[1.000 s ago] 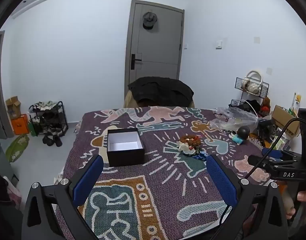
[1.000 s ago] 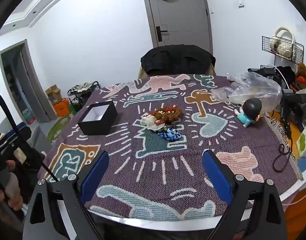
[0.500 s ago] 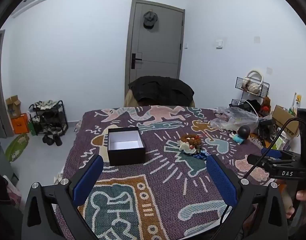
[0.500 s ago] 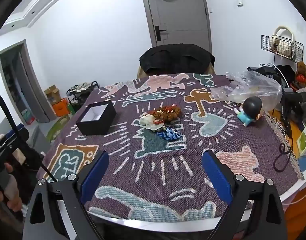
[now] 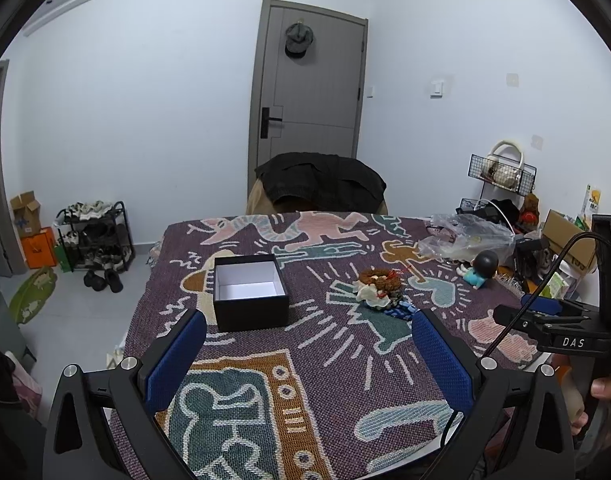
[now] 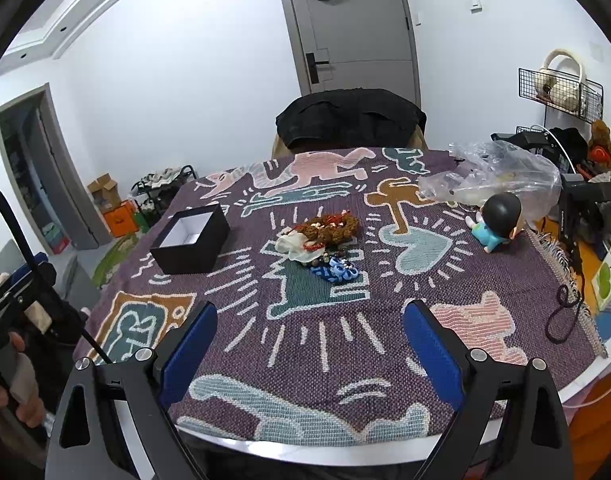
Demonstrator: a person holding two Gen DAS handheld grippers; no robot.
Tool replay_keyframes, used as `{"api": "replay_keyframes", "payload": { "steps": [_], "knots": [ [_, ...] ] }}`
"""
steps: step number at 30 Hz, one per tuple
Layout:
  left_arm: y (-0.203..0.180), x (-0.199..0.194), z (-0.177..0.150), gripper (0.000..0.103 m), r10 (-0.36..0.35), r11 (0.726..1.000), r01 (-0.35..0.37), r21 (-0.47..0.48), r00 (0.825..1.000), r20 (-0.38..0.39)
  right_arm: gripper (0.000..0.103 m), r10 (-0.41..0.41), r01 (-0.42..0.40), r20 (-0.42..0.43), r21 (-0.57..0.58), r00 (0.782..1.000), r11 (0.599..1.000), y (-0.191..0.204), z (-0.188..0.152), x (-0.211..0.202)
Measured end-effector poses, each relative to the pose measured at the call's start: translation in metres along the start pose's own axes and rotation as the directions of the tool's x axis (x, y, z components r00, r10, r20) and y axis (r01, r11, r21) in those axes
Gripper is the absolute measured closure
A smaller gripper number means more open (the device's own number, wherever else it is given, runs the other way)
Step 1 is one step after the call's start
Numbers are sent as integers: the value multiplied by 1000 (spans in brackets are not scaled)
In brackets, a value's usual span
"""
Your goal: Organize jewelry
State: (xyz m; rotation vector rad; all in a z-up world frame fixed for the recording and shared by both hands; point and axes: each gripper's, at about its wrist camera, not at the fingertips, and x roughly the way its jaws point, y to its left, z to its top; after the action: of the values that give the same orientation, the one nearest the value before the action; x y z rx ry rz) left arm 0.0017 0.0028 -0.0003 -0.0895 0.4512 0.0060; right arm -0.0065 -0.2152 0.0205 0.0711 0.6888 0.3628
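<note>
Nearest the left wrist camera, the left gripper (image 5: 305, 354) hangs over the near edge of the table with its blue-padded fingers (image 5: 173, 356) spread wide and nothing between them. The right gripper (image 6: 309, 350) is likewise released, its jaws wide apart above the patterned cloth (image 6: 317, 320) that covers the table. Neither tool touches anything.

Further in, a black box (image 5: 250, 292) with a white inside sits open on the left part of the cloth; nothing can be seen in it. To its right, well apart from it, the jewelry lies in a small heap (image 6: 325, 240) near the middle of the table: brown beads at the back, a pale piece and red beads beside them, and blue beads (image 6: 337, 271) at the front.

Beyond that, a doll (image 6: 497, 220) with a dark round head lies by a crumpled clear plastic bag (image 6: 493, 174) on the right side. A chair draped with a black jacket (image 5: 321, 178) stands at the far edge, before a grey door (image 5: 313, 88)
</note>
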Motion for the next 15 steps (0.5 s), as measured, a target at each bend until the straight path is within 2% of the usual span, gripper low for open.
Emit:
{"api": "replay_keyframes", "payload": {
  "steps": [15],
  "knots": [
    [-1, 1, -1, 0, 5, 1000, -5, 2, 1000, 8, 8, -4, 4, 12, 4, 1000, 1000, -1, 1, -1]
  ]
}}
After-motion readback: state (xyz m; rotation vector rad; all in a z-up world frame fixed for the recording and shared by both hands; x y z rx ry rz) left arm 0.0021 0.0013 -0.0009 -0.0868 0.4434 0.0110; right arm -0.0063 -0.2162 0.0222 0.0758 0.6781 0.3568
